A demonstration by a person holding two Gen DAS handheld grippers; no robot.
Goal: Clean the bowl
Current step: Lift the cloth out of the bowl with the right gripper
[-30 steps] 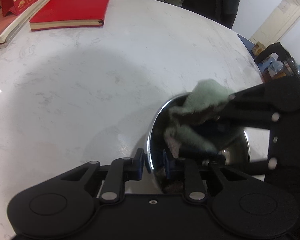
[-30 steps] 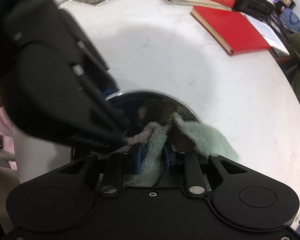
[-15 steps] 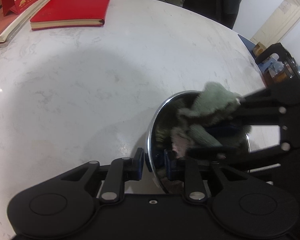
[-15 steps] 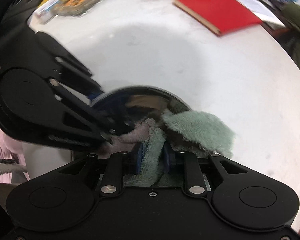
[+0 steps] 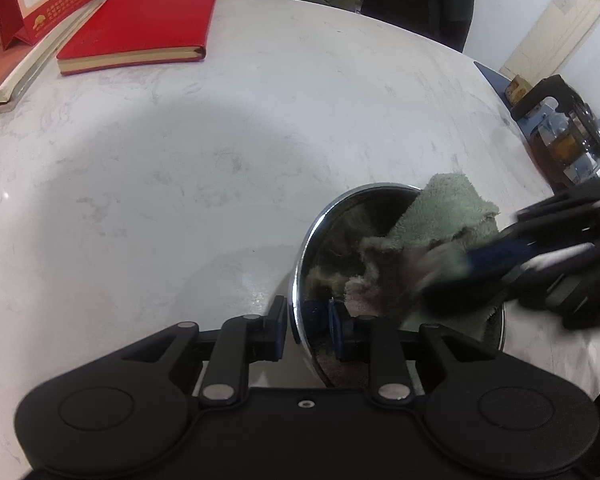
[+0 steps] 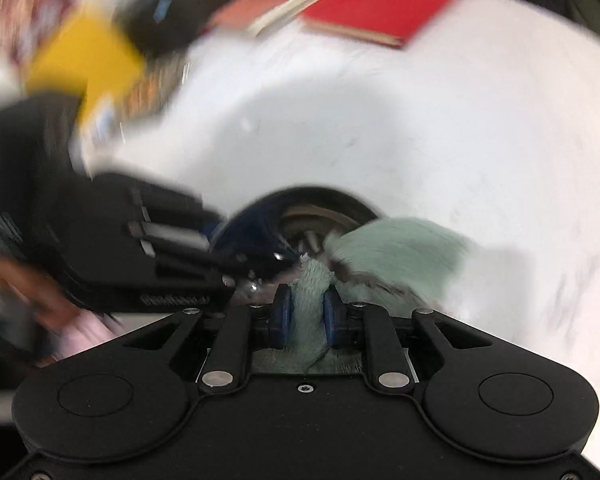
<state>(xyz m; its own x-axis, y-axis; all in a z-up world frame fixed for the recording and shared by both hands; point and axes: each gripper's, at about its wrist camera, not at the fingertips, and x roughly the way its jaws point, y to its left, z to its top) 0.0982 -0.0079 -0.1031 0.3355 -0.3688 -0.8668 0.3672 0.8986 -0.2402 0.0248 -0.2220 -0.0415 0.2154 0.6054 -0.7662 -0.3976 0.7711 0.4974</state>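
The left gripper (image 5: 306, 326) clamps the shiny steel bowl (image 5: 300, 272) rim between its pads; the right gripper (image 6: 306, 314), jaws closing, pinches the green fluffy cloth (image 6: 396, 248) inside it

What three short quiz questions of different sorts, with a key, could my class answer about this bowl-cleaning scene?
1. True or false: the left gripper clamps the steel bowl by its rim.
2. What does the right gripper hold? A) a sponge B) a green cloth C) a brush
3. What colour is the closed book on the marble table?

Key: 1 true; 2 B, its jaws closing on it; 3 red.
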